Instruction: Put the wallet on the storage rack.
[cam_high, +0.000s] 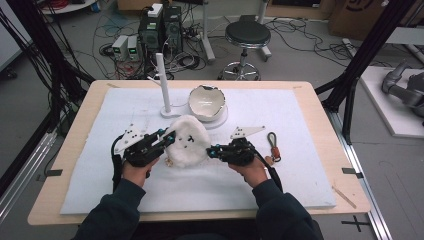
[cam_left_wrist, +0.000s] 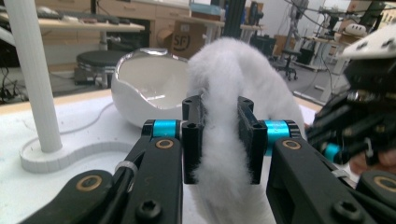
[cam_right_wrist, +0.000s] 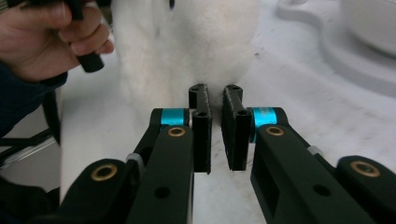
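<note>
A white fluffy plush toy with a small black stitched face lies on the white mat. My left gripper comes in from its left. In the left gripper view, that gripper is shut on a thick fold of the plush toy, and the fur bulges out between the jaws. My right gripper meets the toy's right edge. In the right gripper view, its jaws stand almost together with a narrow slit, the tips buried in the fur of the plush toy at its lower edge.
A white eggshell-shaped bowl and a white pole on a flat base stand just behind the toy. A small keyring loop lies to the right of my right gripper. A stool and cables are on the floor beyond the table.
</note>
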